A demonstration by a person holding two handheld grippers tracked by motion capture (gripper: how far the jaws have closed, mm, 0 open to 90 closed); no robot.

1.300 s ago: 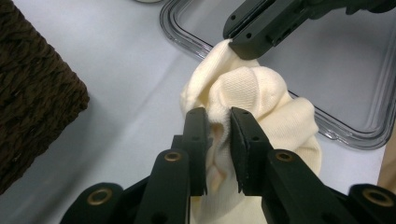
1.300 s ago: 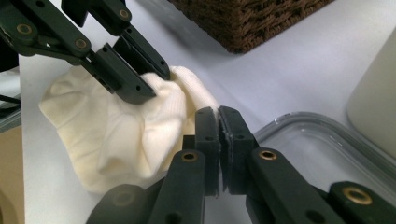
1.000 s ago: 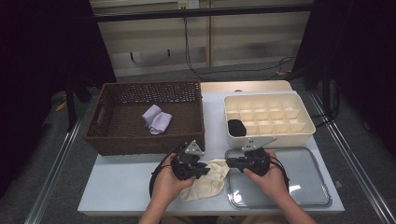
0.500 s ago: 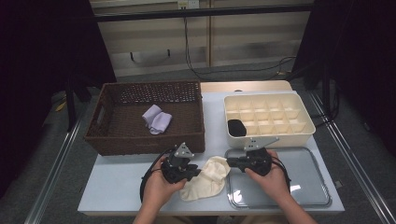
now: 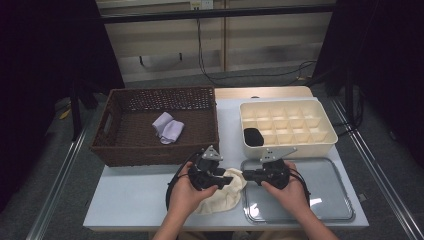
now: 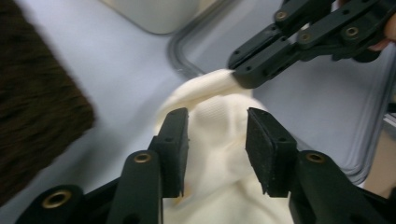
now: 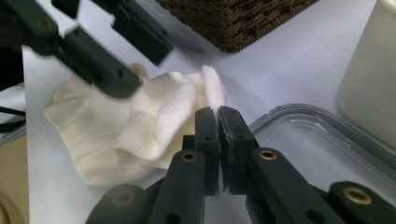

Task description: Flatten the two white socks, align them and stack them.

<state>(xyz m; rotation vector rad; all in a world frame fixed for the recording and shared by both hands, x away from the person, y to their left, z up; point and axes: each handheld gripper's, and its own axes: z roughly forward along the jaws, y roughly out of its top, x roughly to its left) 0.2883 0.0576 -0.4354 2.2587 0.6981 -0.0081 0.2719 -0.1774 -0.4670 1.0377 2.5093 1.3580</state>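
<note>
High view: left gripper (image 5: 220,176) and right gripper (image 5: 248,175) low on the white table (image 5: 130,200), tips facing each other, a cream sock (image 5: 225,192) between and beneath them. Sock crumpled, mostly under and in front of the left gripper, one edge running to the tip of the right gripper. Metal tray (image 5: 330,200) under and to the outer side of the right gripper. Beyond the right gripper, a cream divided box (image 5: 285,129) with a black item (image 5: 253,136) in a near-left cell. Beyond the left gripper, a brown wicker basket (image 5: 155,125) holding a pale purple cloth (image 5: 168,127).

Left gripper view: left gripper (image 6: 217,140) partly open, jaws having just been opening; sock (image 6: 219,186) lying in the gap and below, pads standing clear of the fabric on both sides. Ahead and up to the right, right gripper (image 6: 240,77) pinching the far tip of the sock. Tray rim (image 6: 180,56) just past that tip.

Right gripper view: right gripper (image 7: 218,114) closed tight, a thin fold of sock (image 7: 154,121) clamped at the very tips. Rest of the sock bunched ahead and to the left, under the left gripper (image 7: 126,60). Tray (image 7: 299,135) just to the right of the jaws, basket (image 7: 233,18) farther ahead.
</note>
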